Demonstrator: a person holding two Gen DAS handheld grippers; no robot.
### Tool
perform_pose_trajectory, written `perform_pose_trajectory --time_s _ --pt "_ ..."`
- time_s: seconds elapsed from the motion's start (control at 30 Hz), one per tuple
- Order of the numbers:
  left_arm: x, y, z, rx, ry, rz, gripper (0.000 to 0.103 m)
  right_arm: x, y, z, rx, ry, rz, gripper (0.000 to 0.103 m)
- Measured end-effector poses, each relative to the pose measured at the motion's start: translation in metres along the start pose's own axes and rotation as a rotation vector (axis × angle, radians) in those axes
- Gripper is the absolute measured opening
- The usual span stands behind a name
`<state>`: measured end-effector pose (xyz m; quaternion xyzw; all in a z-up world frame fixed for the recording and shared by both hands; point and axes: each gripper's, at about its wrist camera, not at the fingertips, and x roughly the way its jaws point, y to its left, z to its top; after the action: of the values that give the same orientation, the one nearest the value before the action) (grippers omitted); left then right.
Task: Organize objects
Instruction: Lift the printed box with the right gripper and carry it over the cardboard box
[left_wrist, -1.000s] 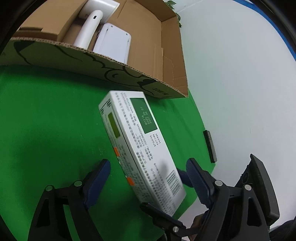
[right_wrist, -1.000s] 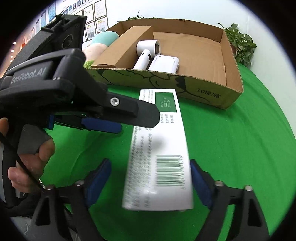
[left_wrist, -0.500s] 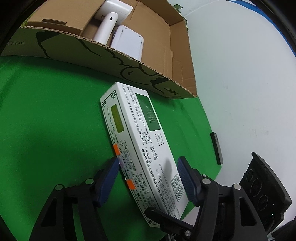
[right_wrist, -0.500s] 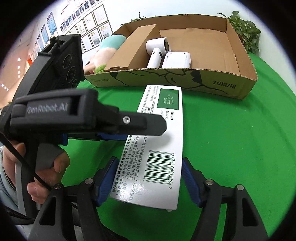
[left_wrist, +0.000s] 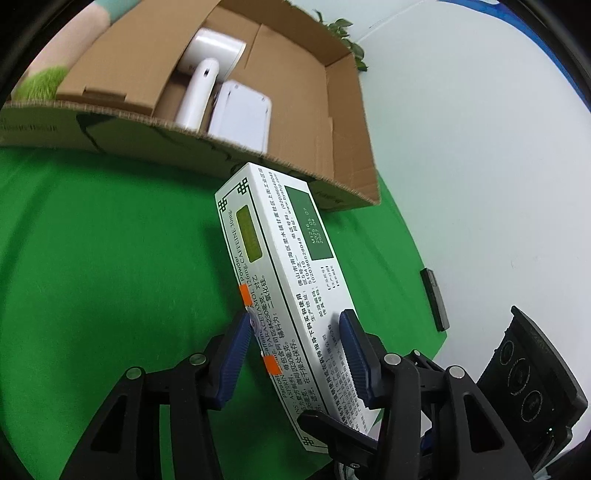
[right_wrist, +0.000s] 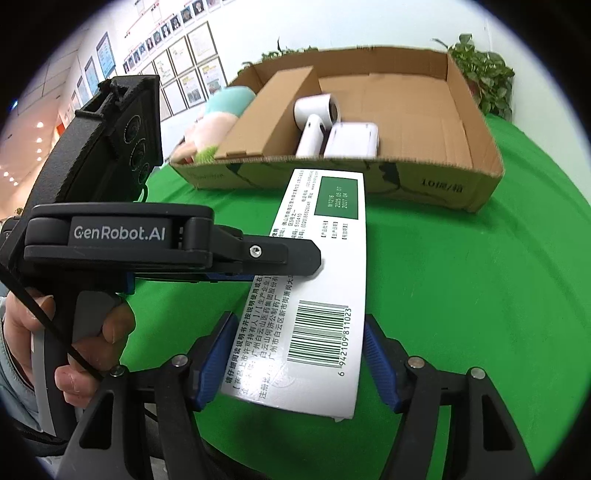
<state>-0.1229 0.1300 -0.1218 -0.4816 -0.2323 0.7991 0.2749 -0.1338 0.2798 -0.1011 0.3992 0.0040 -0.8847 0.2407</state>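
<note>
While both grippers, left gripper (left_wrist: 295, 354) and right gripper (right_wrist: 299, 363), clamp one medicine box (left_wrist: 280, 280), two white devices (touching) fill one cardboard box (right_wrist: 480, 122).

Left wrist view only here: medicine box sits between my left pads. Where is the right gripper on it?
Observer: The right gripper straddles the medicine box at its barcode end, with a pad at each long edge. I cannot confirm contact.
Operator: And the left gripper from that side?
Observer: One finger of the left gripper lies across the box's printed top face, with the blue pad beneath.
Operator: Who holds it?
Observer: A bare left hand wraps its handle.
</note>
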Motion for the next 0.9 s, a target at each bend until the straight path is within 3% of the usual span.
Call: perform_pose_trajectory --time_s 0.47,0.9 --pt "-0.043 -0.069 0.054 0.198 -0.123 0.056 0.046 -0.037 0.014 0.044 -0.026 -0.235 -0.037 0.065" --pt "-0.049 -0.079 0.107 0.229 -0.135 0.056 0.045 -0.032 -0.005 0.086 0.007 -0.273 -0.061 0.064"
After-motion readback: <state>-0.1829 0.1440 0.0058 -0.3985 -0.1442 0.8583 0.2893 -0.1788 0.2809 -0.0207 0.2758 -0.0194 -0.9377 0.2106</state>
